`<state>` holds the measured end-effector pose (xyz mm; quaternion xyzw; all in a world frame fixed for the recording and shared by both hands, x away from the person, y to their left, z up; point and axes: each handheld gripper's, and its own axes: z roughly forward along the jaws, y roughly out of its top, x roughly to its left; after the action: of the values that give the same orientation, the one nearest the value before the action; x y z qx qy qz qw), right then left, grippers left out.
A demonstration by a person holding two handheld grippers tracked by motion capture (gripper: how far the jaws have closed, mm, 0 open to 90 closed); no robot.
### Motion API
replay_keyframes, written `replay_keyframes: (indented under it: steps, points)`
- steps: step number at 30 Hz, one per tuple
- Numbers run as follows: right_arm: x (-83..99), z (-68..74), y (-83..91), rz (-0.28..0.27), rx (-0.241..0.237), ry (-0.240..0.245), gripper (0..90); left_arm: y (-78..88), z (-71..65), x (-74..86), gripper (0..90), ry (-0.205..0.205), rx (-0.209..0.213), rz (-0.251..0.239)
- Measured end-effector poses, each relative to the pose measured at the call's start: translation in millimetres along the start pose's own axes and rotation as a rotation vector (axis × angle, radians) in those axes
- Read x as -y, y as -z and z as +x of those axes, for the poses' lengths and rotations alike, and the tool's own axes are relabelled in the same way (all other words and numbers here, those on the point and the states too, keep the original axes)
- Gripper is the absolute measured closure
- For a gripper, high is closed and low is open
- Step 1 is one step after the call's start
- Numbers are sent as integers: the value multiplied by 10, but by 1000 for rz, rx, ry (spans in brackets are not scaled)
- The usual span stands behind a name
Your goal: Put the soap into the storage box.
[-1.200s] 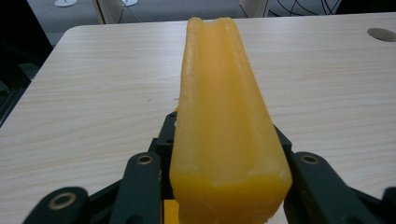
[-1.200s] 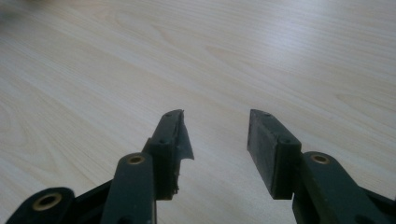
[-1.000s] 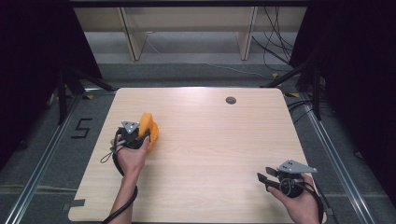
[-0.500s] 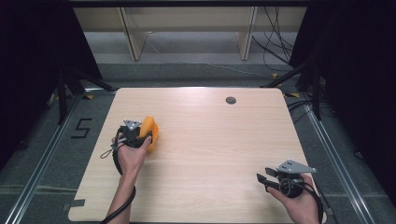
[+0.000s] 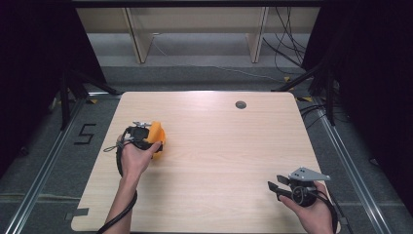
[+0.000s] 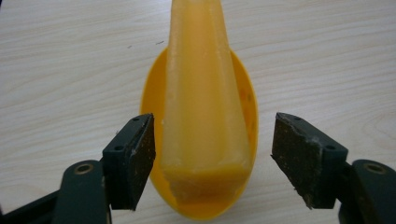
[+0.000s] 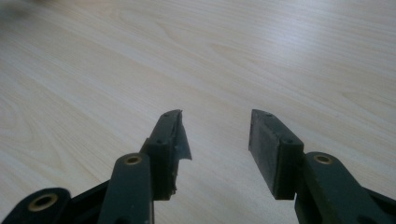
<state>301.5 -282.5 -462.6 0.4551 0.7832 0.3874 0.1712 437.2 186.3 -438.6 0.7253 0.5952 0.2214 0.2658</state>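
Lengthwise, orange scoop (image 6: pixel 205 112) points away from tongs (image 6: pixel 212 156).

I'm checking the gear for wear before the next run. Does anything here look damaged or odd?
Yes. In the right gripper view, the pad on the left jaw of the right gripper is torn, its edge peeling away ragged. The orange scoop on the table looks intact.

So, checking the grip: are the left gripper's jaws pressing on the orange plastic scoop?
No, the left gripper stands open, gaps either side of the orange plastic scoop.
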Motion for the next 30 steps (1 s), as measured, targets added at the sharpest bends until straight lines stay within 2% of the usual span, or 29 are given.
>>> replay_keyframes:
  steps: [2, 4, 6, 8, 9, 10, 11, 12, 13, 14, 15, 17, 18, 21, 24, 25, 26, 30]
  points:
    - [-1, 0, 0, 1, 6, 8, 546, 35, 7, -34, 296, -5, 0, 13]
    - [-4, 17, 8, 20, -7, -11, 546, 52, 20, -60, 295, -8, 0, 33]
    - [-7, 9, 8, 5, 7, 11, 546, 67, 30, -79, 290, 0, 3, 48]
    - [-7, 8, 8, 3, 7, 11, 546, 94, 45, -100, 284, 1, 5, 66]
    - [-3, 24, 9, 9, 5, -11, 546, 111, 58, -110, 281, -6, 7, 77]
    - [-4, 10, 3, 14, -4, -3, 546, 121, 61, -111, 281, 5, 10, 71]
    - [-1, 27, 5, 16, 4, -18, 546, 130, 77, -116, 280, 4, 20, 73]
    - [-6, 4, 8, 9, 18, 16, 546, 141, 79, -119, 278, 6, 13, 78]
    - [-3, 33, 7, 21, -2, -25, 546, 148, 86, -120, 276, 0, 12, 82]
    - [-6, 5, 3, 7, 3, 8, 546, 160, 96, -122, 275, -8, 14, 88]
    - [-6, 7, 7, 5, 6, 9, 546, 176, 92, -125, 275, 3, 12, 86]
    - [-4, 24, 10, 9, 7, -6, 546, 207, 100, -132, 274, -13, 18, 87]
    - [-7, 5, 14, 9, 15, 20, 546, 227, 96, -136, 274, -11, 20, 83]
    - [-2, 10, 0, 11, -8, -1, 545, 303, 103, -170, 269, -20, 12, 94]
    - [-1, 1, 6, 2, 6, 7, 545, 402, 128, -213, 255, -21, 4, 87]
    - [1, 26, 10, 12, 0, -24, 545, 458, 136, -240, 254, -27, -4, 85]
    - [-5, 1, 14, 1, 17, 17, 545, 499, 140, -261, 252, -26, 4, 77]
    - [-5, 4, 12, 2, 17, 15, 544, 649, 167, -331, 245, -68, 19, 72]
